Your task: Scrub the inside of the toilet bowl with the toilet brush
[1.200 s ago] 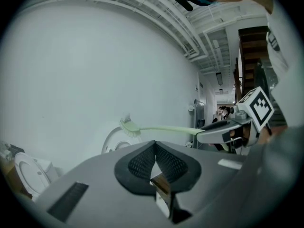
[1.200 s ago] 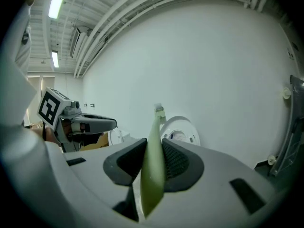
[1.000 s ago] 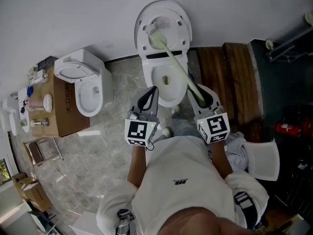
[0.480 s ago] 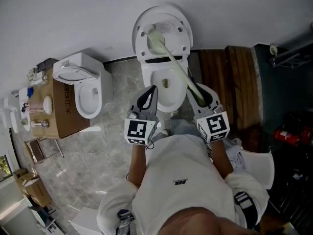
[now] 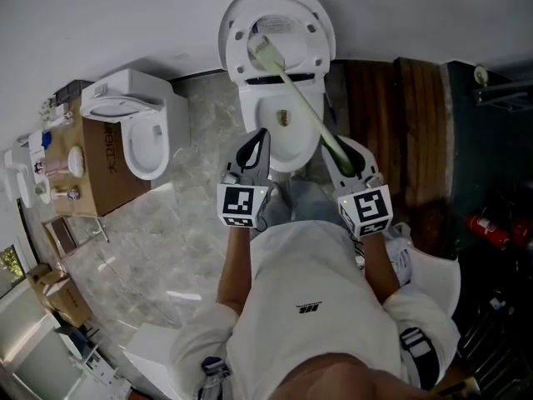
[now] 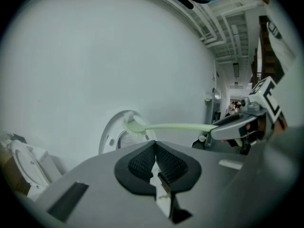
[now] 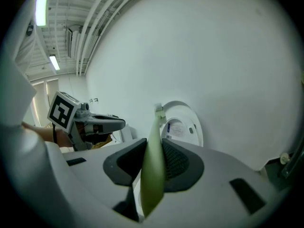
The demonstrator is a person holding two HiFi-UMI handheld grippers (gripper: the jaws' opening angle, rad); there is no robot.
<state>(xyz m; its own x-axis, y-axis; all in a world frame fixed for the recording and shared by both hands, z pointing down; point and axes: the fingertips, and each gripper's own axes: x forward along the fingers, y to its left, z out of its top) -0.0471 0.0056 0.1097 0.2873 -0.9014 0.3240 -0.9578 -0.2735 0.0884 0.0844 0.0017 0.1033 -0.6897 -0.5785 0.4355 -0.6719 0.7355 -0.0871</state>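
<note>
Pale green toilet brush (image 5: 296,96), white toilet bowl (image 5: 275,144)

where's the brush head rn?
Head view, top centre: the brush head is up in front of the raised lid, above the toilet bowl, not inside it. Its green handle runs down-right into the right gripper, shut on it.

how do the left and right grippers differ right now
The left gripper has its fingers shut together on nothing; the right gripper is clamped on the green toilet brush handle. The left gripper merely points toward the toilet; the right gripper holds the brush head up at the raised lid. Both carry a marker cube.
</note>
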